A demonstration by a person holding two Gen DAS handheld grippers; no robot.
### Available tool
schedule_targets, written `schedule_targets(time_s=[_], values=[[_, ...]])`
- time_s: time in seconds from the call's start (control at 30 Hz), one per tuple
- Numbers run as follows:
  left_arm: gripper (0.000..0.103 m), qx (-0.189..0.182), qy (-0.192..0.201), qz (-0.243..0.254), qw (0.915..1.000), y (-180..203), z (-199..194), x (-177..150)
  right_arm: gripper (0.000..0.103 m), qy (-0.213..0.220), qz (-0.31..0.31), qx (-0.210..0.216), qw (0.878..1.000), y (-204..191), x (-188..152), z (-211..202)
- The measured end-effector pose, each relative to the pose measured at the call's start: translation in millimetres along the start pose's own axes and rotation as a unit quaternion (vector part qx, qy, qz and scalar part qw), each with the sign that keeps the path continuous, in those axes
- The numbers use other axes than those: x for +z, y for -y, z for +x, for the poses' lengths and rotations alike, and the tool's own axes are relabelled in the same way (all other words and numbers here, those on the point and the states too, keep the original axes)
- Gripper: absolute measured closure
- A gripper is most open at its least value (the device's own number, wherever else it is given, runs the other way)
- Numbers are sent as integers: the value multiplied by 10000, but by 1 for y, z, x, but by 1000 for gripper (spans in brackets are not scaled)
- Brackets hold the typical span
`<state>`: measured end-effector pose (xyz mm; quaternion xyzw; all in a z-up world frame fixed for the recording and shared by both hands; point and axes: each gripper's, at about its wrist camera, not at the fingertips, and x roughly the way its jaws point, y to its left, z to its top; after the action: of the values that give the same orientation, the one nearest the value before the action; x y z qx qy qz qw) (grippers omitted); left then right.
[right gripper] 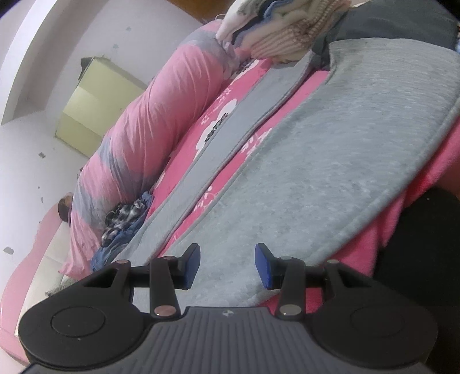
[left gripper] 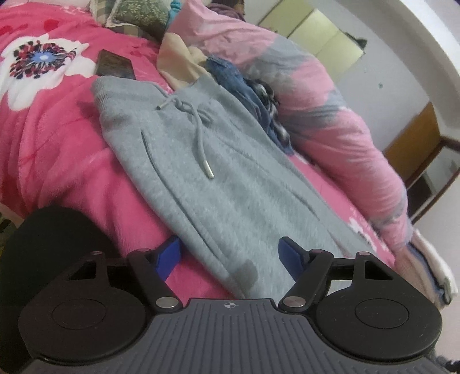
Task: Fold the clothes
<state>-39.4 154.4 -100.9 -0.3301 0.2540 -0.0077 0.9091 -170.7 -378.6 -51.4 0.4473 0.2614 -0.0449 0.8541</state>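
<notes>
Grey sweatpants (left gripper: pixel 201 172) lie flat on the pink flowered blanket (left gripper: pixel 51 138), waistband at the far end with a knotted drawstring (left gripper: pixel 198 138). My left gripper (left gripper: pixel 230 259) is open, its blue pads (left gripper: pixel 169 256) on either side of the near part of the pants, just above the cloth. In the right wrist view the two grey pant legs (right gripper: pixel 330 161) stretch away across the blanket (right gripper: pixel 258 132). My right gripper (right gripper: pixel 227 264) is open above the near leg, with nothing between its blue pads (right gripper: pixel 263 264).
A rolled pink and grey duvet (left gripper: pixel 316 109) runs along the far side of the bed, with blue and checked clothes (left gripper: pixel 253 92) bunched against it. A dark flat object (left gripper: pixel 115 64) lies by the waistband. Folded clothes (right gripper: pixel 273 26) are stacked beyond the leg ends.
</notes>
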Motion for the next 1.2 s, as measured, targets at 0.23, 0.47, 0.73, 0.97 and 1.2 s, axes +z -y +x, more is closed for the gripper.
schedule_targets(time_s=[0.23, 0.47, 0.73, 0.97, 1.2], values=[[34, 5, 352, -183, 9992, -12, 1, 15, 58, -177, -38, -14, 9998, -6, -4, 16], [35, 154, 584, -266, 9978, -20, 14, 27, 58, -160, 12, -38, 9999, -3, -3, 16], [45, 339, 567, -129, 9977, -18, 25, 28, 58, 193, 494, -200, 9984, 23, 5, -7], [47, 541, 495, 79, 9973, -14, 29, 27, 58, 599, 1167, -436, 9904, 54, 10, -32], [44, 738, 353, 253, 9963, -7, 34, 30, 58, 800, 1605, -596, 9820, 78, 13, -36]])
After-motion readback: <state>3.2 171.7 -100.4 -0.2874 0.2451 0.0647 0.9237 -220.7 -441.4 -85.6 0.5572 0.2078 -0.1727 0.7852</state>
